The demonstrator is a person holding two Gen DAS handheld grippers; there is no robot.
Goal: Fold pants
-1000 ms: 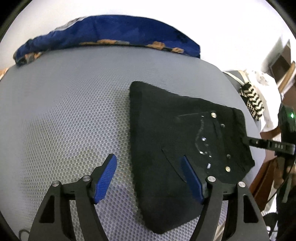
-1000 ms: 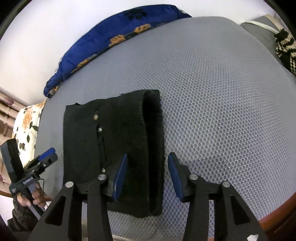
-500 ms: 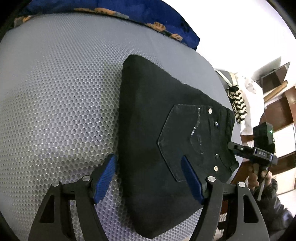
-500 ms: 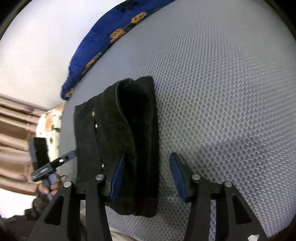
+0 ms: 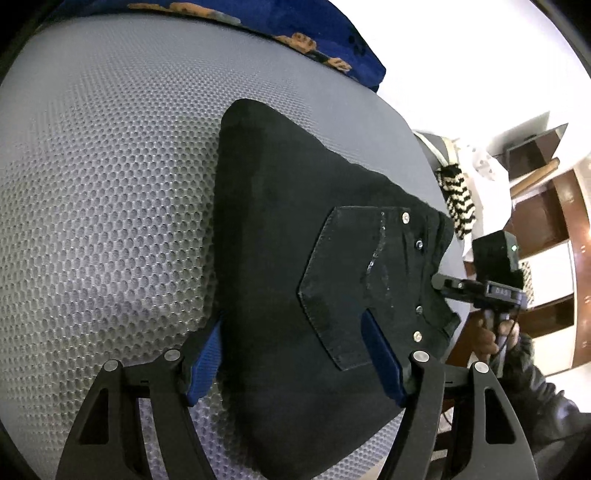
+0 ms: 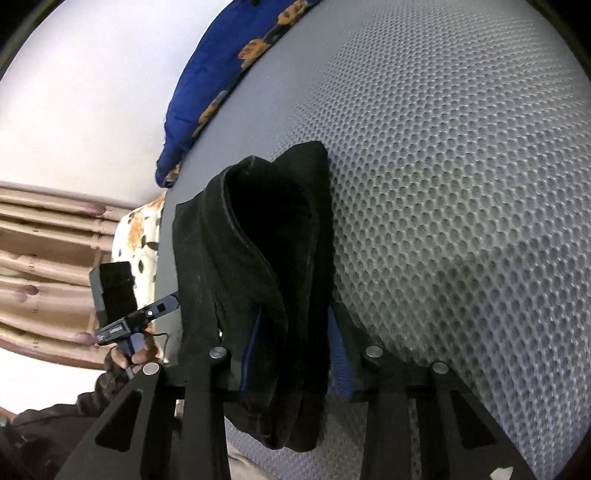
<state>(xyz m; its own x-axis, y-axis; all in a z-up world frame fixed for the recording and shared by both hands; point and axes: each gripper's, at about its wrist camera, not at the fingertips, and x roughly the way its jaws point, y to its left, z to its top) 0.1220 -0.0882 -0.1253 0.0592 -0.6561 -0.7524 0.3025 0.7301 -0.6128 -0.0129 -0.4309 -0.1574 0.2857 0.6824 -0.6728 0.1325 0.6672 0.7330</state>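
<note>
Black denim fills my left wrist view: the pants (image 5: 295, 266), already folded into a compact bundle, lie on the grey mesh mattress (image 5: 110, 184) near its right edge, back pocket (image 5: 354, 288) facing up. My left gripper (image 5: 295, 358) has its blue fingers (image 5: 203, 354) spread wide, one at the bundle's left side, the other over the pocket, gripping nothing that I can see. A blue pillow (image 5: 332, 33) lies along the far edge.

From the right wrist, the bundle's layered end rises between my right gripper (image 6: 291, 350) fingers (image 6: 249, 354), which sit narrowed against the cloth on both sides; I read that as a pinch on the pants (image 6: 266, 258). The mattress (image 6: 461, 184) stretches away to the right.

I judge the folding nearly done, a final fold or tidy-up in hand. Next I'd need to close the left fingers on the opposite end and keep the layers together.
</note>
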